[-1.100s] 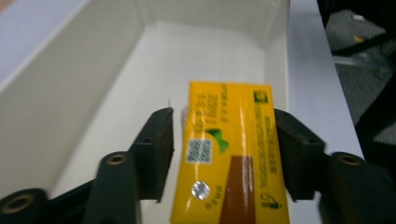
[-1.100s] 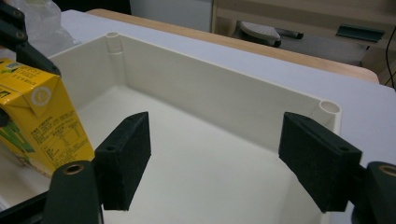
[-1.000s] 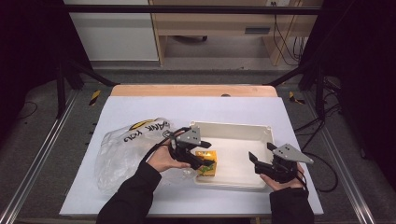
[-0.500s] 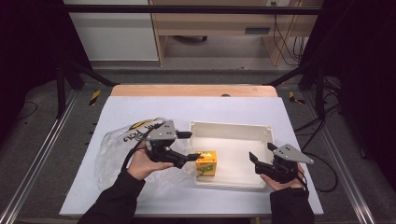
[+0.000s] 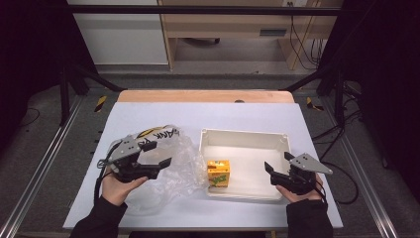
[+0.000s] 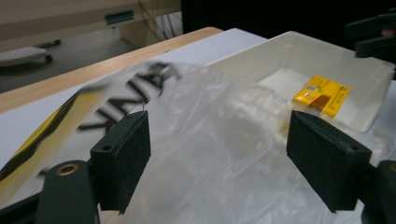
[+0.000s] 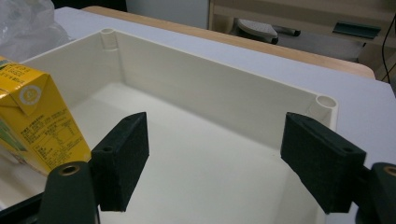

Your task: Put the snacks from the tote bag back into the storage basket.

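A yellow juice carton (image 5: 218, 173) stands at the left end of the white tray (image 5: 242, 133); it also shows in the left gripper view (image 6: 322, 93) and the right gripper view (image 7: 32, 121). A crumpled clear plastic bag (image 5: 183, 158) with black and yellow print lies left of the tray. My left gripper (image 5: 161, 153) hovers over that bag (image 6: 210, 121); its jaws have just been opening and stand open with nothing gripped. My right gripper (image 5: 277, 161) rests open at the tray's right end, facing the bare tray floor and far wall (image 7: 210, 93).
The white table top (image 5: 247, 111) stretches behind the tray to a wooden strip (image 5: 203, 95) along its far edge. Metal frame rails (image 5: 39, 163) run down both sides. The right half of the tray floor (image 5: 252, 168) is bare.
The left gripper has drawn back to the left, from the carton in the tray to above the plastic bag. The carton stays standing in the tray. The right gripper has kept still.
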Available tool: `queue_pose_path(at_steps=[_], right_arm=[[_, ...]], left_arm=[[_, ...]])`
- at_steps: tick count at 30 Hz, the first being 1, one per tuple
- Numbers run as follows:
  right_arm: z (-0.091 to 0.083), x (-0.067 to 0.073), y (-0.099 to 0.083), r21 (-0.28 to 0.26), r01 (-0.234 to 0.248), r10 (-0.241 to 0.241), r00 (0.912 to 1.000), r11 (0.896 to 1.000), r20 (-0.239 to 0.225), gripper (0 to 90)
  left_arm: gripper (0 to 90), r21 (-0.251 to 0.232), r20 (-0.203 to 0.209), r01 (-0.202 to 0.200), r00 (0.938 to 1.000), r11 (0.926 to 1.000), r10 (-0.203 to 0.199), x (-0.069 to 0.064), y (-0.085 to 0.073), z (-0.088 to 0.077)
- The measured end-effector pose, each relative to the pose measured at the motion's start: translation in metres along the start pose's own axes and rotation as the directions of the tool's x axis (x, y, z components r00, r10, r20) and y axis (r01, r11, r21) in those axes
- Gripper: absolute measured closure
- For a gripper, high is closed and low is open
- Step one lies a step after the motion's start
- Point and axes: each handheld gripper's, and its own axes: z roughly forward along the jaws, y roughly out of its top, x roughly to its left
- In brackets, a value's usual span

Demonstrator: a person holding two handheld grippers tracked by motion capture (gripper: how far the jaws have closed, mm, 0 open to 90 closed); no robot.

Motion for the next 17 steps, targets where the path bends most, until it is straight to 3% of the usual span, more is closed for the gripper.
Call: queue_pose_path(at_steps=[2,4,5,6,7,17], right_arm=[[-0.001,-0.001,0.000,-0.002,-0.001,0.001,1.0000,1.000,0.000,23.0],[-0.001,-0.001,0.000,-0.003,-0.001,0.001,1.0000,1.000,0.000,22.7],[-0.001,-0.002,-0.001,-0.002,-0.004,0.004,1.0000,1.000,0.003,22.0],[-0.001,-0.002,-0.001,-0.002,-0.004,0.004,1.0000,1.000,0.003,22.0],[-0.001,-0.003,-0.001,-0.001,-0.006,0.006,1.0000,1.000,0.005,21.3],[-0.003,-0.005,-0.002,0.000,-0.020,0.020,0.9998,1.000,0.008,19.5]], left_arm=[[21.2,0.007,-0.052,0.012,0.9986,0.9999,-0.011,0.007,-0.012,-0.011],[21.2,0.006,-0.064,0.020,0.9977,0.9998,-0.020,0.010,-0.015,-0.014],[21.2,0.004,-0.096,0.045,0.9944,0.9990,-0.044,0.015,-0.022,-0.021],[21.2,0.004,-0.096,0.045,0.9944,0.9990,-0.044,0.015,-0.022,-0.021],[21.2,0.008,-0.123,0.043,0.9915,0.9990,-0.042,0.017,-0.027,-0.025],[21.2,0.012,-0.191,0.066,0.9796,0.9977,-0.063,0.026,-0.048,-0.037]])
